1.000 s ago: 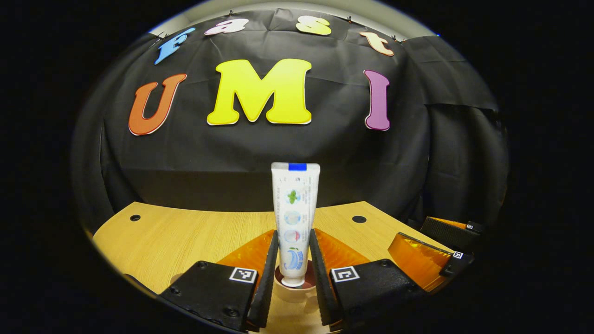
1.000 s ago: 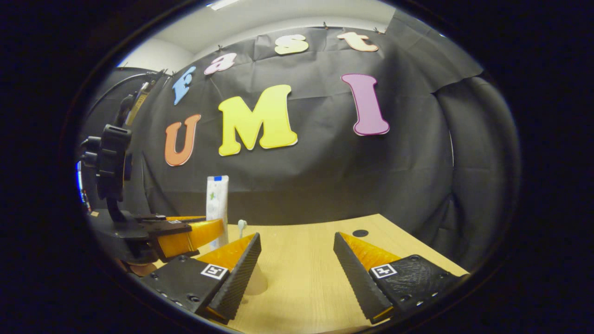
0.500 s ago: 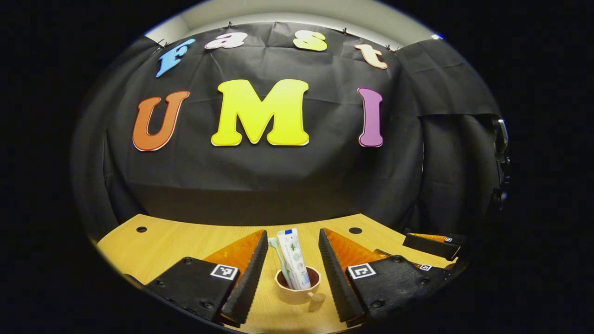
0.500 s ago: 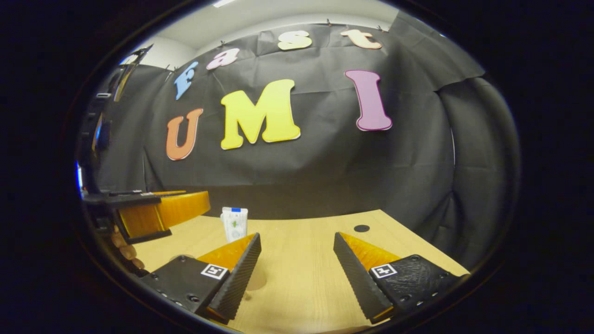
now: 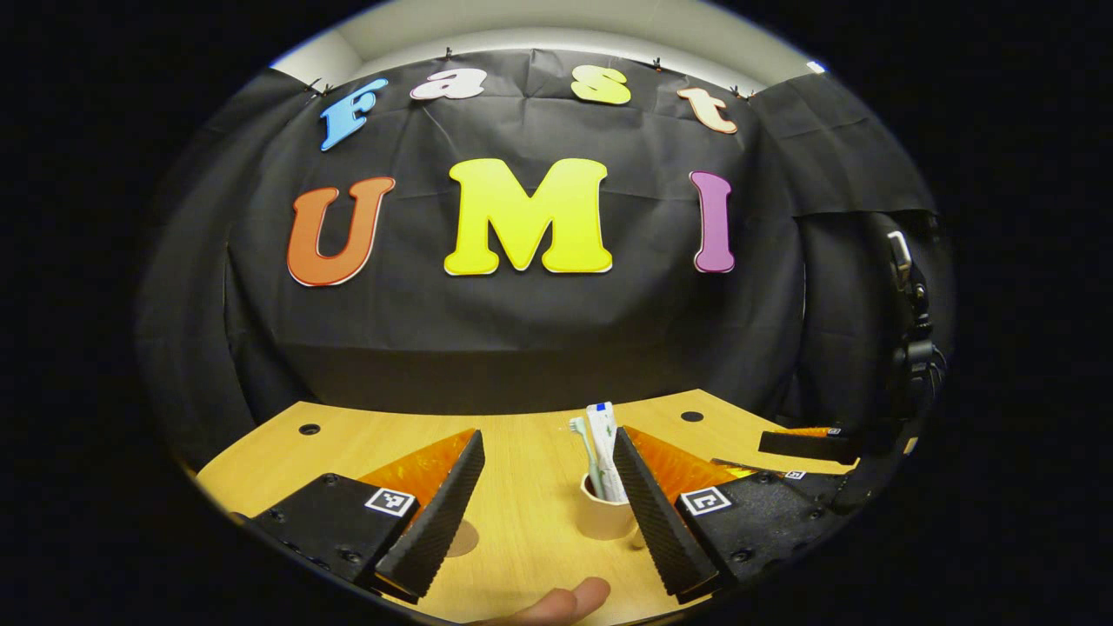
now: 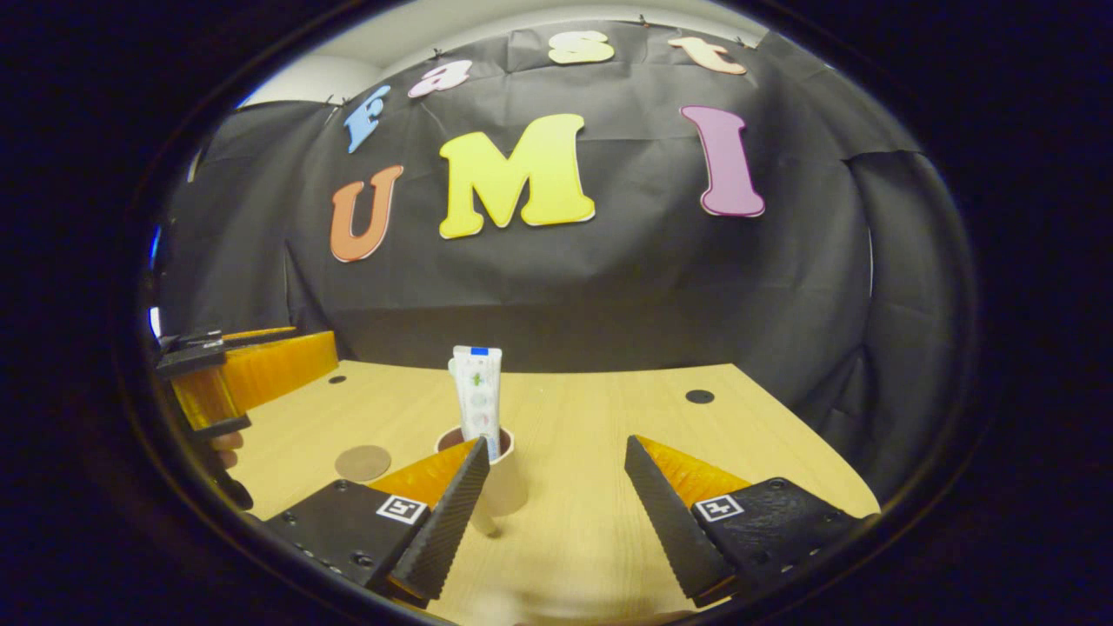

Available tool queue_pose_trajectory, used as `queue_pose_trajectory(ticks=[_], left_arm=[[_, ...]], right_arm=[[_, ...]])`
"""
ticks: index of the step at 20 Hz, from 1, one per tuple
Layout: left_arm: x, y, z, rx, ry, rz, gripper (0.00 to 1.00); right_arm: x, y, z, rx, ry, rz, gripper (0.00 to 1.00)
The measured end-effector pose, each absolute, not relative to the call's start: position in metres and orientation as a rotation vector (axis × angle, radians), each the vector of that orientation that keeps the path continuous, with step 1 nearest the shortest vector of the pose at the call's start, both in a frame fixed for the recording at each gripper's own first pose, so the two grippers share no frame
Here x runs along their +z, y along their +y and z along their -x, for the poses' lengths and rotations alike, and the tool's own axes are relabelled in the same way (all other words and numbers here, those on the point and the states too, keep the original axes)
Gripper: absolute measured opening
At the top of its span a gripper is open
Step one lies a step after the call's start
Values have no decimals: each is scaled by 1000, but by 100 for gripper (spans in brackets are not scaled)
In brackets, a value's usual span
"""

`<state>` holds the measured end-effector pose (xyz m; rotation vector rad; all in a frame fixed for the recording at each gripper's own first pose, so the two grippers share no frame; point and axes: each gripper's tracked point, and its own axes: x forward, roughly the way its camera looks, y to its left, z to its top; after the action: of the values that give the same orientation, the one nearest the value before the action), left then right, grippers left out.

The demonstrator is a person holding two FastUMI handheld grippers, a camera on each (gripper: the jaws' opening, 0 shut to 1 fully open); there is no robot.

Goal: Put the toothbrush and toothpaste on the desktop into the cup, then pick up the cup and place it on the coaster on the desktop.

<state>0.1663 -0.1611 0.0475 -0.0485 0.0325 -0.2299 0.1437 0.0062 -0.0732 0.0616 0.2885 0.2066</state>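
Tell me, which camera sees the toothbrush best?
The left gripper view. There the toothbrush stands in the cup next to the toothpaste, with its head and handle showing. In the right gripper view, the toothpaste stands up out of the cup, and I cannot pick out the toothbrush.

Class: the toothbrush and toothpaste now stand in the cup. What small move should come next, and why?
Probably bring the open right gripper a little to its left, so its fingers straddle the cup. The toothpaste and toothbrush are already inside, the cup stands on the desktop, and the coaster lies bare beside it.
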Motion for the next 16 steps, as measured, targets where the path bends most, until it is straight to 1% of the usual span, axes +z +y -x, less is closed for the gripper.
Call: queue_pose_trajectory(ticks=[1, 5, 6, 7, 10, 11, 12, 13, 14, 15, 16], left_arm=[[46, -154, -162, -224, 27, 43, 95], [36, -126, -143, -183, 19, 45, 95], [33, -119, -137, -176, 21, 48, 95], [30, -113, -132, -166, 17, 51, 95], [21, -94, -120, -134, 8, 40, 94], [20, -88, -116, -125, 3, 33, 95], [18, -82, -112, -115, -1, 30, 95], [15, -76, -108, -114, -3, 31, 94], [13, -74, -105, -119, -2, 35, 95], [11, -70, -103, -122, -3, 40, 95], [9, -65, -100, -116, -4, 45, 95]], right_arm=[[-72, 11, -144, 211, 303, -54, 96], [-78, 36, -146, 261, 393, -17, 96], [-82, 43, -144, 282, 431, -11, 94], [-87, 52, -144, 308, 468, 0, 96], [-108, 64, -150, 318, 579, 43, 96], [-118, 67, -152, 316, 626, 50, 94], [-127, 70, -153, 316, 676, 50, 96], [-136, 74, -155, 317, 723, 52, 96], [-142, 75, -159, 308, 761, 54, 94], [-147, 78, -163, 308, 799, 52, 96], [-156, 82, -164, 307, 846, 58, 94]])
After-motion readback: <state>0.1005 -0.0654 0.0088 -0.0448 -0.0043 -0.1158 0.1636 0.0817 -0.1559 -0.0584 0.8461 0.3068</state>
